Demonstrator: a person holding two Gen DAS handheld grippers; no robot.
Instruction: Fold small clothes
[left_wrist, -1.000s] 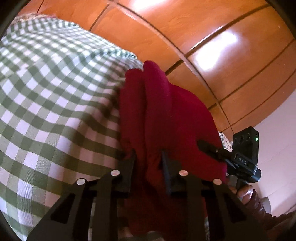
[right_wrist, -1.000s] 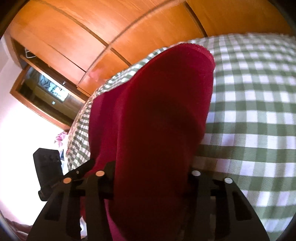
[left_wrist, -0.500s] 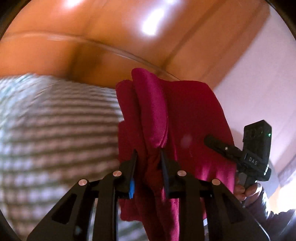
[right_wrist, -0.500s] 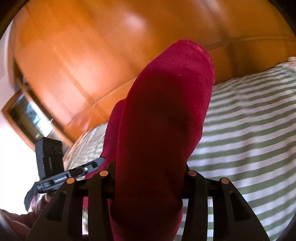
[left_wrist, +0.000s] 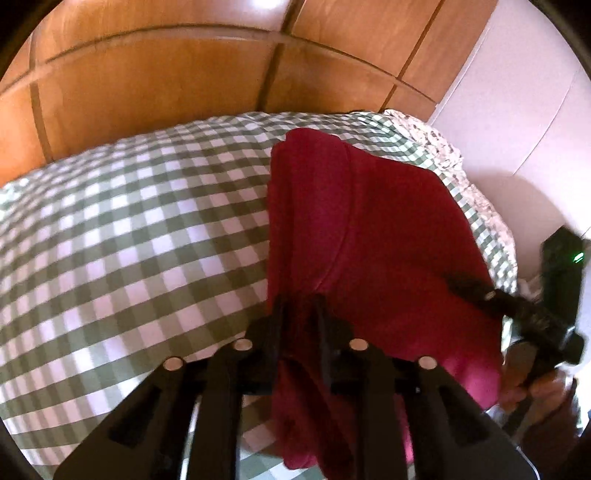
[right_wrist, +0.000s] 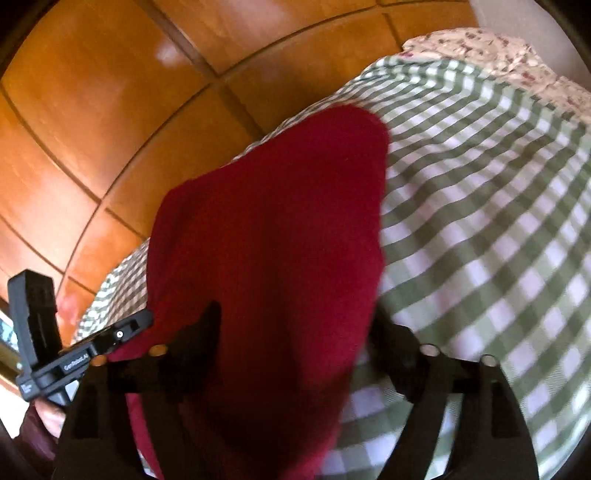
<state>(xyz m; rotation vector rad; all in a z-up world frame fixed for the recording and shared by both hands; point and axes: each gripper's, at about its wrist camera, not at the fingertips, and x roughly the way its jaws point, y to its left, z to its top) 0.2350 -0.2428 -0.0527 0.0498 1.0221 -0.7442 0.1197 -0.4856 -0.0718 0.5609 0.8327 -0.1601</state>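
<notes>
Red garment over a green-checked cloth
Both tools, left tool and right tool, pinch the garment; orange wood panels behind, white wall beside.

Bed w/ green-white check cover, red garment on it

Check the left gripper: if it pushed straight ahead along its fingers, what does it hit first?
The red garment it already pinches: the left gripper is shut on a fold, and cloth fills the line ahead. Beyond it probably lies the green checked bedcover, then the wooden panels; depth is unclear.
</notes>
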